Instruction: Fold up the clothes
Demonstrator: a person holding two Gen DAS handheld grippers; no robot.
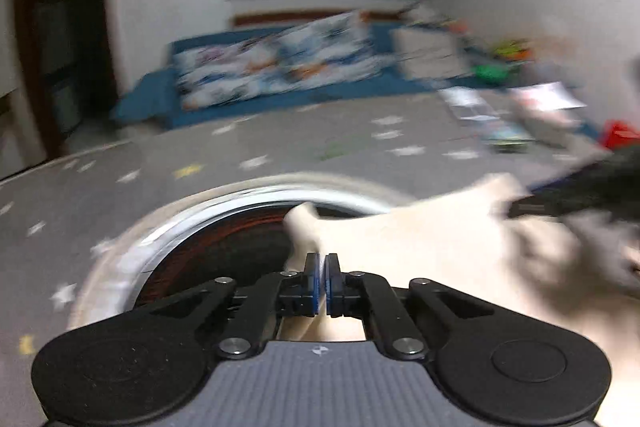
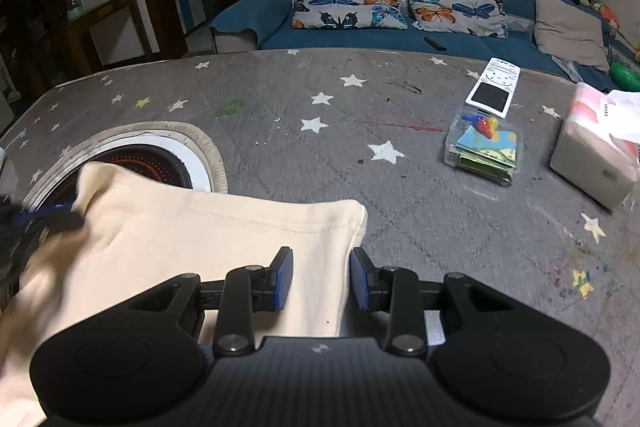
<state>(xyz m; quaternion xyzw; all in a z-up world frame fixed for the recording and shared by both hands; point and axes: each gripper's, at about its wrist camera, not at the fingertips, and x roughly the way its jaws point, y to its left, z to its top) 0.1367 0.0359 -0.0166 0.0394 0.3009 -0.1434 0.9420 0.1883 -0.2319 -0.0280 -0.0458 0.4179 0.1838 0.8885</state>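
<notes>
L gripper (image 1: 322,277): jaws pinched shut on the left corner of the cream garment (image 2: 208,239), view blurred. Garment lies on the grey star cloth (image 2: 320,155), partly over the round cut-out (image 2: 160,163). R gripper (image 2: 321,277): jaws partly open, straddling the right hem corner, pads not pressing yet. Advice: close R fully on both layers before lifting, keep hem taut btw grips, lift evenly. Clear box (image 2: 486,153) well apart.

left wrist view motion-blurred, cream garment (image 2: 192,243) cut off lower left
</notes>
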